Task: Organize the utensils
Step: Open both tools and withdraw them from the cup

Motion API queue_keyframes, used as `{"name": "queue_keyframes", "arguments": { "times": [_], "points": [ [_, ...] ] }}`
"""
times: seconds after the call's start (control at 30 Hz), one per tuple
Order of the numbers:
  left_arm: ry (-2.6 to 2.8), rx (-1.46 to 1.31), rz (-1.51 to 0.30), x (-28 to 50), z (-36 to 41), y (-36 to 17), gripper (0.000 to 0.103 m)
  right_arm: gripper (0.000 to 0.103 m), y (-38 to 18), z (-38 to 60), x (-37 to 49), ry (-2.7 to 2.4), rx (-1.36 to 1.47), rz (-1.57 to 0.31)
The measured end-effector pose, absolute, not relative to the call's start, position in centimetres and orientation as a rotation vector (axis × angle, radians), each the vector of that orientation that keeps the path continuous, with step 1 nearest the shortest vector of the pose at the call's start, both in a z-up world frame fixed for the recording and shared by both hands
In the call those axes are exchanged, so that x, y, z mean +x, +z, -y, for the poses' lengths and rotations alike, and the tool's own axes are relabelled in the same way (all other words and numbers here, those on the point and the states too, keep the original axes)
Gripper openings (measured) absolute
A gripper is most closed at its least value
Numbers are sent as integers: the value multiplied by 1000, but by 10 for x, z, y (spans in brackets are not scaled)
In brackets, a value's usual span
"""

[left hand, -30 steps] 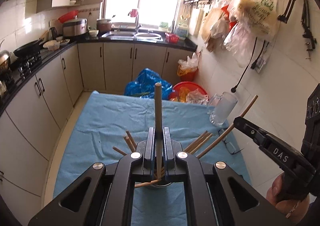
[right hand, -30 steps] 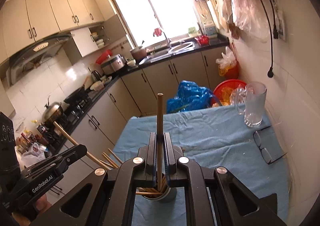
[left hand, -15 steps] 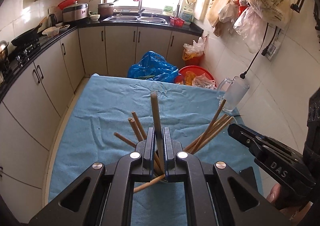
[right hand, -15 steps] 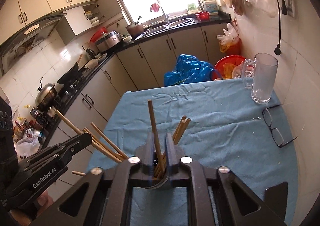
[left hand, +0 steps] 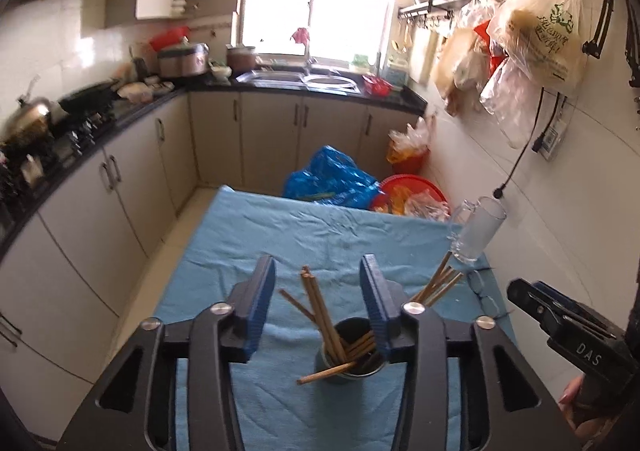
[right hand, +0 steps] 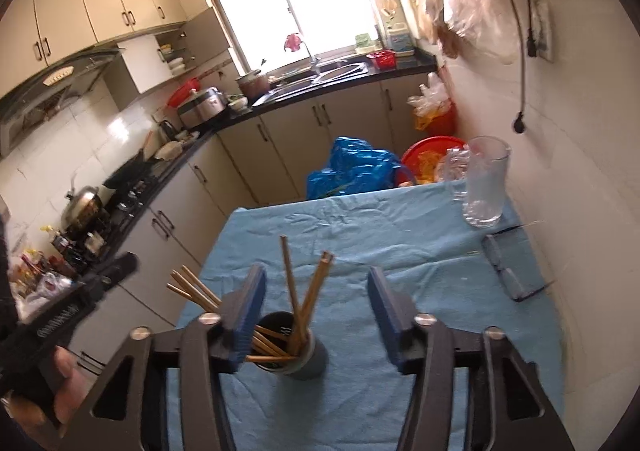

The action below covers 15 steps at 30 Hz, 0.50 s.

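A dark cup stands on the blue cloth, holding several wooden chopsticks that fan out left and right. My left gripper hovers just above and behind the cup. Its jaws are opening; the chopsticks stand loose between the blue pads, untouched. In the right wrist view the same cup sits low between the fingers of my right gripper. Those jaws are opening too, with chopsticks between them but not gripped. Each gripper shows at the edge of the other's view, held by a hand.
A glass mug stands at the table's far right by the white wall, with eyeglasses lying in front of it. Blue cloth covers the table. Beyond its far edge are a blue bag and a red basin. Cabinets run along the left.
Each gripper was shut on one upright chopstick. Both dipped toward the cup, then their jaws parted and the chopsticks dropped in among the others.
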<state>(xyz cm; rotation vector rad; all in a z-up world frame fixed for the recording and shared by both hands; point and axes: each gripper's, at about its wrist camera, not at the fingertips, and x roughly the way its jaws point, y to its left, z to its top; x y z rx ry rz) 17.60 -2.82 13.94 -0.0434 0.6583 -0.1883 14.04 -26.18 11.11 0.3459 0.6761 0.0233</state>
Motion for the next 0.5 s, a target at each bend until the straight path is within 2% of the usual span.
{"name": "queue_keyframes", "arguments": {
  "times": [0.13, 0.17, 0.27, 0.5],
  "points": [
    [-132, 28, -608, 146, 28, 144, 65, 72, 112, 259, 123, -63, 245, -696],
    [-116, 44, -607, 138, 28, 143, 67, 76, 112, 256, 118, -80, 214, -698],
    [-94, 84, -634, 115, 29, 136, 71, 78, 110, 248, 94, -109, 144, -714],
    [-41, 61, -724, 63, 10, 112, 73, 85, 96, 229, 28, -74, 13, -757]
  ]
}}
